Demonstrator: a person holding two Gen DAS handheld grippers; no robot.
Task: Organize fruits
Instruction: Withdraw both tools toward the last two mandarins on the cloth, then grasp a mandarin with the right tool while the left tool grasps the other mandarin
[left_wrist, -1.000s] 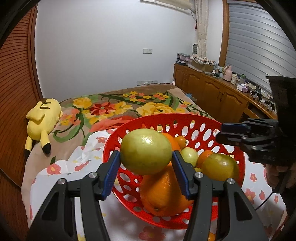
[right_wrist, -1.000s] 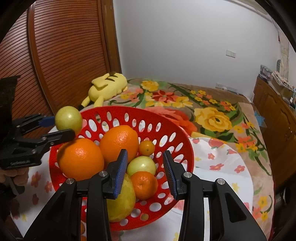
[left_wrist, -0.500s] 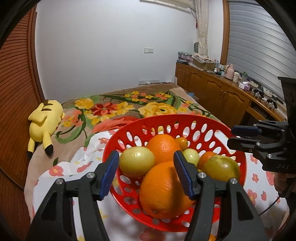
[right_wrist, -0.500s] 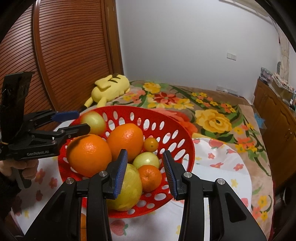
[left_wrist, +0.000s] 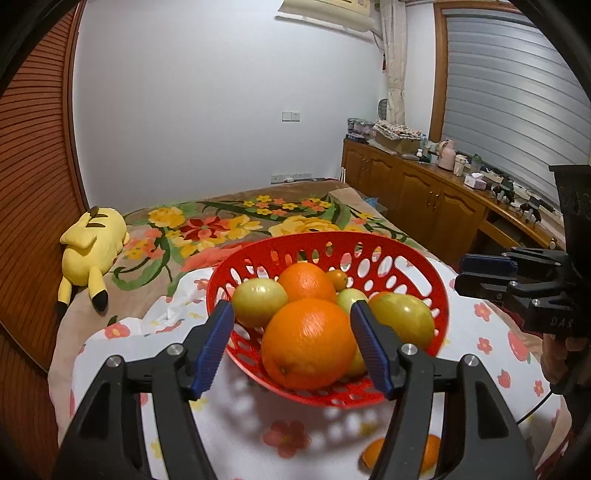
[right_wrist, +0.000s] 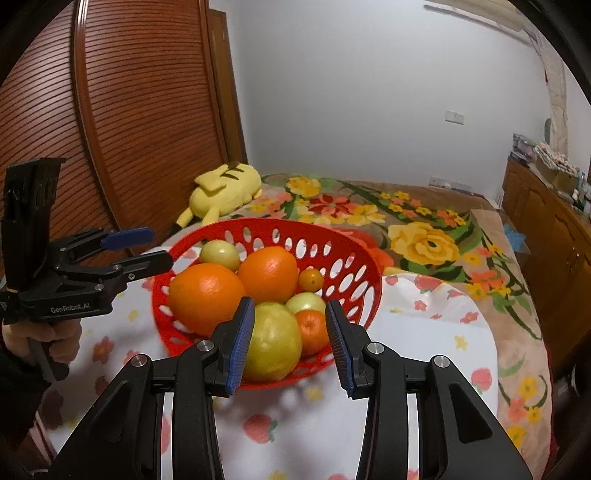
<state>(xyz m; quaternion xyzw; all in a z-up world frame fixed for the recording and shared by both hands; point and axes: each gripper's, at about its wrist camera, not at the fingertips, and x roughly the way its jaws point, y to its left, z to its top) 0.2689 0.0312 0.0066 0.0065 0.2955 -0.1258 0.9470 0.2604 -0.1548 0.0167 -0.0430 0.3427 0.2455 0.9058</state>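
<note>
Fruit filled a red basket (left_wrist: 436, 284) that sat on a white flowered cloth (left_wrist: 243, 417) over a bed. Nearest the left wrist camera lay a big orange (left_wrist: 308, 343), with a second orange (left_wrist: 306, 282) behind it, a yellow-green fruit (left_wrist: 258, 302) to its left, and a larger yellow-green fruit (left_wrist: 404, 319) against the basket's right wall. A tiny orange fruit (left_wrist: 338, 279) rested toward the back of the pile, and a pale green fruit (left_wrist: 351, 297) showed between the oranges and the larger yellow-green one. From the right wrist camera a small tangerine (right_wrist: 312, 330) sat at the front beside that larger fruit. One more orange (left_wrist: 426, 454) lay outside the basket on the cloth, partly hidden behind a finger of the left gripper (left_wrist: 291, 345). That gripper's jaws were spread wide and empty, hovering before the basket's front rim with nothing between the pads. The right gripper (right_wrist: 290, 341) was likewise spread and held nothing, its fingers framing the near side of the basket. Each gripper appeared in the other's view, one on each side of the basket. A yellow plush (left_wrist: 92, 243) lay on the floral blanket (left_wrist: 229, 225) by the slatted wooden door (right_wrist: 129, 122)
</note>
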